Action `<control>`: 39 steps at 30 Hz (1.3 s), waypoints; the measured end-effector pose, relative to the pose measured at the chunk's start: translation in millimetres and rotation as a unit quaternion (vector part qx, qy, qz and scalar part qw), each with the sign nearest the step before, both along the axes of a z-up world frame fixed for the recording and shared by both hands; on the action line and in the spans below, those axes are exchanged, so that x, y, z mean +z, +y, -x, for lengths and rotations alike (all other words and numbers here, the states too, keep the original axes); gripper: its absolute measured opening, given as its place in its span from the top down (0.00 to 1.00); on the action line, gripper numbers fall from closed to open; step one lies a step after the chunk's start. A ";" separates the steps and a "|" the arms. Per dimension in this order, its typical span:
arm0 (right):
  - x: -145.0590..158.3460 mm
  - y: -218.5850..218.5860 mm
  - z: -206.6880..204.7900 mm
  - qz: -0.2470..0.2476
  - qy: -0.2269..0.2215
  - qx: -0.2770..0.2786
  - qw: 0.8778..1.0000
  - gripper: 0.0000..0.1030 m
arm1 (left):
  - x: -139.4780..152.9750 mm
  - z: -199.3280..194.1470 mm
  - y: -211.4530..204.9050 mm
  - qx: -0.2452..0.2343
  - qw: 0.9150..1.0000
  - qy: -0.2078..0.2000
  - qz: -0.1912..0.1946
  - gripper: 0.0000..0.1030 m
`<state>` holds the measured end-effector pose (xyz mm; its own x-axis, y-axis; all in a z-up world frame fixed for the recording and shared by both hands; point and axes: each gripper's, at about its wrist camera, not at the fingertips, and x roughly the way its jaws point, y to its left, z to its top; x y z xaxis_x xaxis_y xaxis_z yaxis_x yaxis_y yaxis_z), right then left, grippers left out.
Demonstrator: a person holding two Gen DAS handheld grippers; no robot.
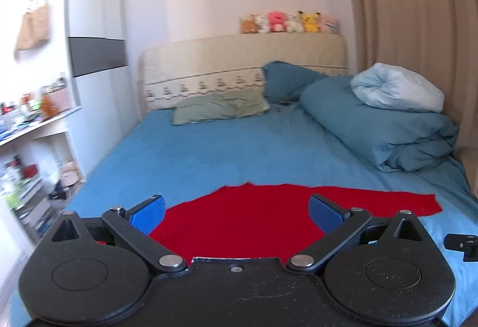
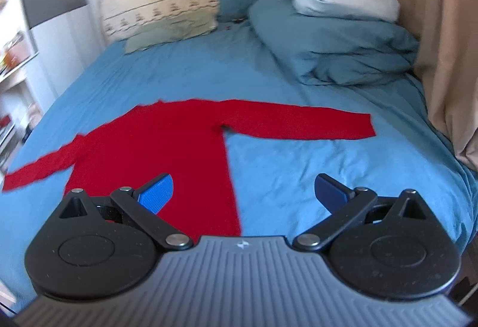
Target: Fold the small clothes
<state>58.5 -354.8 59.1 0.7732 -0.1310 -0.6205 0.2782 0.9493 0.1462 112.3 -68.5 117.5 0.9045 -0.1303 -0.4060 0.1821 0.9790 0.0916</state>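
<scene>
On the blue bed (image 2: 269, 82) | red sweater (image 2: 167, 141) lies flat, sleeves out | left gripper (image 1: 236, 212) spread wide, holding nothing | right gripper (image 2: 243, 188) spread wide, holding nothing | tip: pinch a sleeve end, fold it over the middle, keep it smooth

A bed (image 2: 185, 73) with a blue sheet carries a red long-sleeved top (image 2: 167, 141) spread flat, a green pillow (image 2: 170, 31) and a folded teal duvet (image 2: 337, 40) by the headboard.
</scene>
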 end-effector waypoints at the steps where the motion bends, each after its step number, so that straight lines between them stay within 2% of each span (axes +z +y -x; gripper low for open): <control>1: -3.9 -9.0 -8.8 -0.001 -0.001 -0.007 1.000 0.00 | -3.9 -14.7 -6.7 -0.007 1.000 -0.002 0.003 0.00; 6: -46.8 -60.5 -68.9 -0.001 0.012 -0.052 0.999 0.00 | -35.8 -94.4 -52.1 -0.036 0.999 0.022 -0.011 0.00; 9: -84.7 -91.7 -103.5 -0.023 0.015 -0.088 0.996 0.00 | -71.4 -155.6 -83.0 -0.058 0.997 0.054 -0.013 0.00; 12: -126.7 -121.0 -132.5 -0.051 -0.005 -0.124 0.991 0.00 | -111.2 -213.7 -111.7 -0.072 0.993 0.089 -0.015 0.00; 17: -192.5 -164.1 -177.5 -0.075 -0.016 -0.197 0.977 0.00 | -179.3 -302.5 -154.6 -0.095 0.984 0.152 0.002 0.00; 22: -232.3 -195.7 -203.2 -0.080 -0.021 -0.261 0.962 0.00 | -228.9 -356.0 -185.8 -0.094 0.975 0.199 -0.004 0.00; 26: -243.2 -211.0 -217.5 -0.080 -0.018 -0.291 0.953 0.00 | -250.5 -371.5 -200.2 -0.087 0.969 0.231 -0.011 0.00; 28: -244.8 -218.6 -223.8 -0.085 -0.021 -0.301 0.950 0.04 | -259.2 -377.6 -208.5 -0.086 0.964 0.252 -0.017 0.00; 30: -246.9 -226.5 -230.4 -0.087 -0.016 -0.314 0.945 0.14 | -266.3 -382.6 -216.6 -0.084 0.960 0.266 -0.026 0.00; 34: -242.3 -237.6 -236.8 -0.097 -0.005 -0.333 0.938 0.20 | -272.6 -387.1 -226.3 -0.079 0.958 0.271 -0.043 0.00; 37: -236.5 -242.8 -240.1 -0.103 0.009 -0.344 0.933 0.37 | -275.7 -393.2 -225.4 -0.072 0.959 0.272 -0.039 0.00; 39: -233.6 -246.6 -244.1 -0.109 0.018 -0.346 0.932 0.65 | -274.2 -389.3 -224.6 -0.072 0.959 0.273 -0.031 0.00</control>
<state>302.6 -601.4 -174.4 0.5286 -0.4576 -0.7150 0.8209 0.4901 0.2932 501.6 -293.1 -156.7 0.5296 -0.1973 -0.8250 0.3520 0.9360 0.0022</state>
